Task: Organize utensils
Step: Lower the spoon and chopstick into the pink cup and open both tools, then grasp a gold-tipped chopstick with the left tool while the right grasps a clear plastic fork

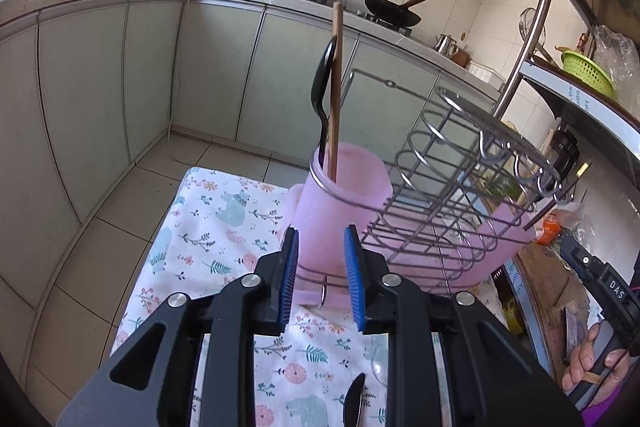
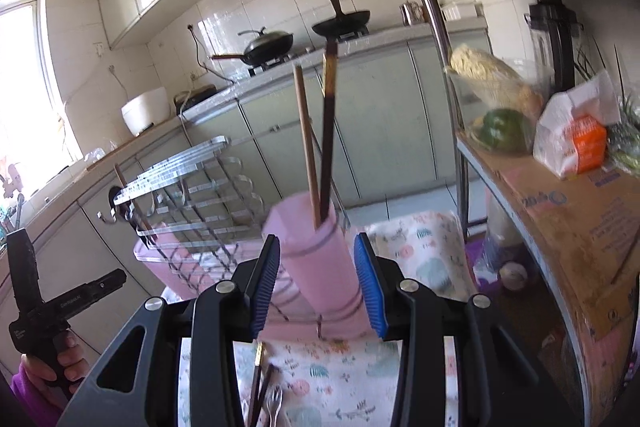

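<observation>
A small table covered by a floral cloth (image 1: 224, 227) carries the largest piece here, a wire dish rack (image 1: 460, 179) seated in a pale pink drip tray (image 1: 508, 227), and at each end of that rack a wire ring holds a pink plastic cup. The cup nearest the left gripper (image 1: 322, 279) is the left utensil cup (image 1: 340, 203), which already stands a black spoon (image 1: 322, 87), bowl upward, and one wooden chopstick (image 1: 336, 91) leaning beside it. The right gripper (image 2: 316, 283) faces the right utensil cup (image 2: 316, 251), which holds two sticks: a lighter chopstick (image 2: 306, 143) and a dark chopstick (image 2: 329, 123), crossing near the rim. Judging by this, the sorting looks partly done: several pieces are upright in the cups, while others lie on the cloth. Under the right gripper a loose pair of chopsticks (image 2: 258, 383) and a small fork (image 2: 274, 403) wait flat, and under the left gripper the tip of a metal utensil (image 1: 354, 403) shows, perhaps a knife or spoon; I cannot tell which. The open rack slots carry no plates that I can see. Both claws stand apart with nothing pinched between the blue pads; each cup sits beyond the fingertips, framed by them but, as far as I can tell, not pressed. A sleeve and hand (image 1: 592, 371) grip the other tool's handle at the frame edge.
</observation>
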`<state>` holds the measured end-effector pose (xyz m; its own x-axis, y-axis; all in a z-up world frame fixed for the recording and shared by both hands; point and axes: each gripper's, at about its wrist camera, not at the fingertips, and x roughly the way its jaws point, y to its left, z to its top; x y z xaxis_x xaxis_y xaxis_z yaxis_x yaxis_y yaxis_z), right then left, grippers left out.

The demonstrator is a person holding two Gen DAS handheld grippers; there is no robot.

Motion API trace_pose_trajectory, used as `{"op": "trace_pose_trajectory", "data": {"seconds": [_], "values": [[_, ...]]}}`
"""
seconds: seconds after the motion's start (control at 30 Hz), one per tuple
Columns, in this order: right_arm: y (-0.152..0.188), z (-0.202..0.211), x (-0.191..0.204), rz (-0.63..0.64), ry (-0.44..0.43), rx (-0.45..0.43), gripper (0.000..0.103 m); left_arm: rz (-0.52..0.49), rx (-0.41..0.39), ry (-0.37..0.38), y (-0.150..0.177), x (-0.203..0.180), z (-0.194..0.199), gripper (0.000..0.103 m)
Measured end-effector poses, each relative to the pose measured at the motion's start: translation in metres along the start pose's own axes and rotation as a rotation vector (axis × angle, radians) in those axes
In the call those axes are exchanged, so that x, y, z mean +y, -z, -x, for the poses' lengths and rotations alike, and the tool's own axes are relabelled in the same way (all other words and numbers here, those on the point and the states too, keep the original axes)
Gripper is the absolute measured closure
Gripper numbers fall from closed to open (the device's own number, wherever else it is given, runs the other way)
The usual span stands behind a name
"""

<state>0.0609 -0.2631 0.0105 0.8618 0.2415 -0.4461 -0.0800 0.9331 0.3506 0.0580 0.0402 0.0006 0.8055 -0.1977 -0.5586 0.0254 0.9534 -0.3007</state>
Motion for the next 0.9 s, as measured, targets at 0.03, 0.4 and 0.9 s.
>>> {"op": "trace_pose_trajectory", "data": {"seconds": [0.03, 0.4, 0.9], "values": [[0.004, 0.0, 0.0, -0.001, 0.004, 0.013, 0.065, -0.003, 0.007, 0.001, 0.003, 0.001, 0.001, 0.08], [0.039, -0.015, 0.004, -0.012, 0.001, 0.179, 0.065, -0.082, 0.116, 0.015, 0.034, -0.003, 0.001, 0.08], [0.088, -0.057, 0.007, -0.024, -0.1, 0.508, 0.069, -0.141, 0.4, 0.125, 0.076, -0.007, -0.026, 0.08]]}}
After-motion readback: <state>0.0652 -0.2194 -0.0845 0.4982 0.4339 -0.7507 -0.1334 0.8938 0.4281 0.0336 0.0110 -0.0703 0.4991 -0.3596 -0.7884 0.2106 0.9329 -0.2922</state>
